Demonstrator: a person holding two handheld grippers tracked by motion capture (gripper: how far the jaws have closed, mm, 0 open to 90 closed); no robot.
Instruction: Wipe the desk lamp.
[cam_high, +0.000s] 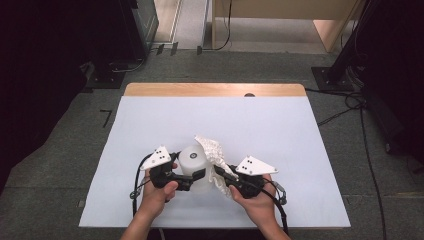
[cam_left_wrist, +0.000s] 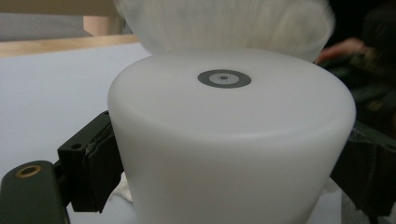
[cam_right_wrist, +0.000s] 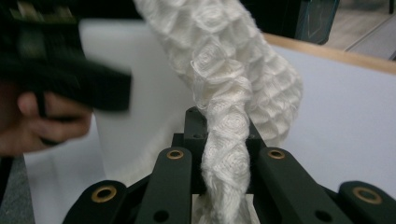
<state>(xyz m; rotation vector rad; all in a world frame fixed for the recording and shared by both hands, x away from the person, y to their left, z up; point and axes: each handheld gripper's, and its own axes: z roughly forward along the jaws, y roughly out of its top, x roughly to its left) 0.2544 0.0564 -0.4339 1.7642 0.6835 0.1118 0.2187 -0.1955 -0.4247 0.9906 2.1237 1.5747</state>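
White upturned cup (cam_left_wrist: 233, 140) between black jaws, fluffy white cloth (cam_left_wrist: 224, 23) just behind its top.

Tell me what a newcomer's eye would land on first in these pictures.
First, the white canister standing near the front middle of the white table, with the left tongs clamped around its sides. Next, the white waffle-textured cloth bunched against the canister's right side, pinched in the right tongs. A small grey ringed disc marks the canister's top.
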